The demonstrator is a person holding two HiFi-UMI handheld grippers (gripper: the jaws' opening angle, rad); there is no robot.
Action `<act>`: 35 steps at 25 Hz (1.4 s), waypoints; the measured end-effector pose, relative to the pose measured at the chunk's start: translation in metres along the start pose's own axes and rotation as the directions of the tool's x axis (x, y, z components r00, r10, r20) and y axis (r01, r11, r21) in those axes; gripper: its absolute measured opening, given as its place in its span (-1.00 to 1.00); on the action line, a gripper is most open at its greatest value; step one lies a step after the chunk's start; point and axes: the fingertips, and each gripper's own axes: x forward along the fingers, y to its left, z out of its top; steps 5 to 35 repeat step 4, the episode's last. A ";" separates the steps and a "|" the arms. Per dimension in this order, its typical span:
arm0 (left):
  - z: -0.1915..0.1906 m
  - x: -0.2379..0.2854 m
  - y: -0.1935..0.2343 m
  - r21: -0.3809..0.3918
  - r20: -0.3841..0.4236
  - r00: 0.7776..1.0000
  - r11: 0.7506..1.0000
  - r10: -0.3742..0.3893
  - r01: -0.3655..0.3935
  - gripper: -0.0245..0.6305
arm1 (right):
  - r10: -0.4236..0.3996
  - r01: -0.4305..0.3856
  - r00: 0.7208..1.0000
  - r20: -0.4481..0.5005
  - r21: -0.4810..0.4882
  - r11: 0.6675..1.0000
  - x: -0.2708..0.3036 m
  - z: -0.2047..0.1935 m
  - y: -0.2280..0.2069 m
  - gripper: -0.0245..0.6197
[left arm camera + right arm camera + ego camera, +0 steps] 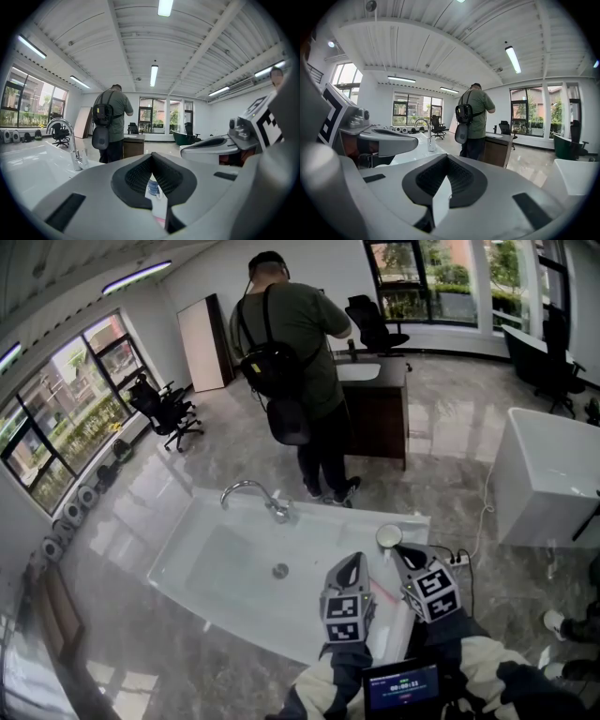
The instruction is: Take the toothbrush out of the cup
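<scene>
Two closed, empty grippers, left gripper (353,561), right gripper (401,552), one cup (389,536), one faucet (253,493)

The left tongs (151,156) hide most of the cup (153,188)

The head view looks steeply down from high above the long white rectangular sink basin (225,563), with the left gripper (353,561) and the right gripper (397,551) close at 6 o'clock. Each gripper view sits low, just behind its own dark fingers (136,176) (431,177), and faces almost level. All three views share the curved chrome faucet (248,487) (74,152) (427,137) and the standing person in a green shirt (298,334) (111,117) (477,117).
</scene>
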 end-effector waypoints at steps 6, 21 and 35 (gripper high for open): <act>0.000 -0.001 0.001 0.001 0.002 1.000 1.000 0.001 -0.001 -0.93 | 0.014 -0.014 1.000 0.004 -0.001 1.000 0.001 0.000 0.004 -0.92; 0.000 -0.001 0.001 0.001 0.002 1.000 1.000 0.001 -0.001 -0.93 | 0.014 -0.014 1.000 0.004 -0.001 1.000 0.001 0.000 0.004 -0.92; 0.000 -0.001 0.001 0.001 0.002 1.000 1.000 0.001 -0.001 -0.93 | 0.014 -0.014 1.000 0.004 -0.001 1.000 0.001 0.000 0.004 -0.92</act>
